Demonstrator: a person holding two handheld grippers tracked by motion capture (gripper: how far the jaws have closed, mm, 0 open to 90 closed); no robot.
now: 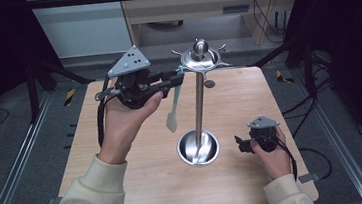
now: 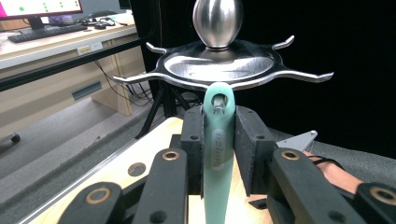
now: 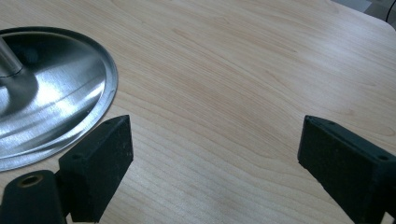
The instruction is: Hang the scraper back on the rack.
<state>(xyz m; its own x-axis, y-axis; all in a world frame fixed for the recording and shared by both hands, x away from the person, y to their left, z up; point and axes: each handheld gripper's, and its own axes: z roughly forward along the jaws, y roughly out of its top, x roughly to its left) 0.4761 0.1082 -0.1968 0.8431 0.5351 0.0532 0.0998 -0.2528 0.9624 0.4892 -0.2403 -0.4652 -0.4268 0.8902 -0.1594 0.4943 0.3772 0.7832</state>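
Hanging upright from the left tool (image 2: 219, 140), the mint-green spatula (image 1: 174, 107) is clamped by its handle, blade down, its eyelet just below and in front of a hook on the rack's crown (image 2: 219, 65) — a short lift and push forward would likely seat it. The rack's pole (image 1: 199, 105) stands just right of the blade. Farther right, the right tool (image 3: 215, 154) rests low on the tabletop (image 3: 243, 70), spread and empty, beside the rack's base (image 3: 51, 102).
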